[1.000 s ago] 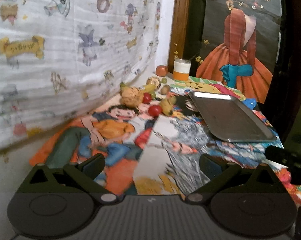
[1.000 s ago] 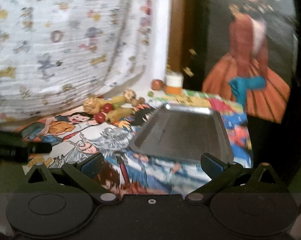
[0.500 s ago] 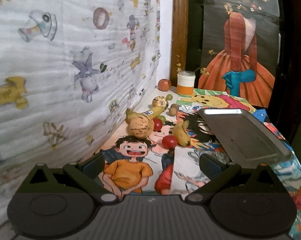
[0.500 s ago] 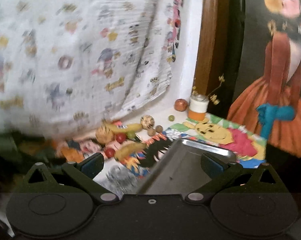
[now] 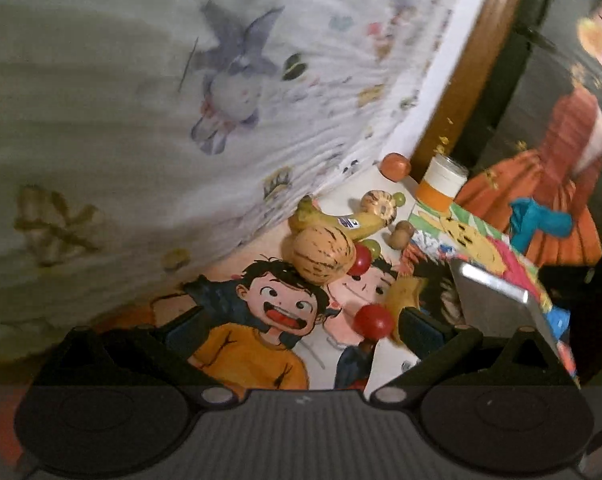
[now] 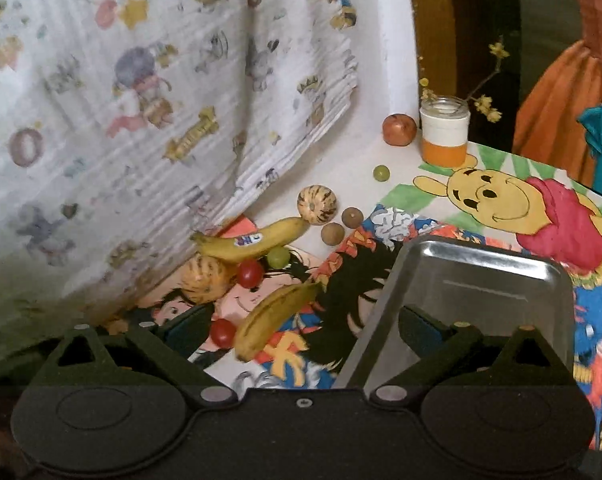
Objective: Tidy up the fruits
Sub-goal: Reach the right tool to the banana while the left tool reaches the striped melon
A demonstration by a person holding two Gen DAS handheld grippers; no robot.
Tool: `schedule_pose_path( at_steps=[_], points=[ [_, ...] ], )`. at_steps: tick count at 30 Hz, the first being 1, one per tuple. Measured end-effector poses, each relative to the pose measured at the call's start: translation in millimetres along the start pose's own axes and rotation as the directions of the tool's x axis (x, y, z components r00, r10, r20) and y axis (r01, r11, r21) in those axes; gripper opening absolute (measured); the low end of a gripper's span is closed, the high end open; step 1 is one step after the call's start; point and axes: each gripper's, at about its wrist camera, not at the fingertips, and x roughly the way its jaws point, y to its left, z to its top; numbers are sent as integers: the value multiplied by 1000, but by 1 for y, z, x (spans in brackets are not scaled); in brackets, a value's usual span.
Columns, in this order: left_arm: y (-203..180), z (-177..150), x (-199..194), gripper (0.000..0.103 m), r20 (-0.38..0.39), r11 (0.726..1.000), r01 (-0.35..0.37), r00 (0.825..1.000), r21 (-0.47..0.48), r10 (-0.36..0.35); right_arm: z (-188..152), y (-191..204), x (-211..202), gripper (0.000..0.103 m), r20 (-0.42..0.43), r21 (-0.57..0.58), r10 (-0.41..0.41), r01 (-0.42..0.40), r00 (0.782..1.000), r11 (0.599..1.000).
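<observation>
Several fruits lie on a cartoon-printed tablecloth beside the wall. In the right wrist view: a stickered banana [image 6: 253, 240], a second banana [image 6: 275, 314], two striped melons [image 6: 317, 210] [image 6: 205, 280], two red tomatoes [image 6: 250, 273] [image 6: 222, 332], a green grape [image 6: 279, 257], two brown round fruits [image 6: 333, 234]. A steel tray [image 6: 477, 280] lies right of them. My right gripper [image 6: 301, 330] is open, above the near banana and the tray's edge. My left gripper [image 5: 297, 330] is open, low over the cloth, just short of a tomato [image 5: 373, 321] and the near melon [image 5: 321, 256].
A jar with an orange band [image 6: 445, 136] and a reddish apple [image 6: 399, 129] stand at the far corner, with a small green fruit [image 6: 381, 173] in front. A printed curtain [image 6: 141, 120] hangs along the left. A painted panel [image 6: 561, 100] stands behind the table.
Both grippers have moved forward toward the fruits. The left one has dropped low and tilted, close to the melon and tomato. The right one now looks down on the bananas and tray.
</observation>
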Motion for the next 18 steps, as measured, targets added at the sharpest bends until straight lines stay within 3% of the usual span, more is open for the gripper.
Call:
schedule_pose_path(
  at_steps=[11, 18],
  points=[
    [1, 19, 43, 102, -33, 990, 5, 999, -139, -10, 22, -25, 66, 85, -128, 163, 113, -91, 985, 982],
    [0, 23, 62, 97, -26, 973, 1, 1000, -232, -7, 23, -19, 100, 70, -197, 182, 139, -103, 970, 978]
  ],
)
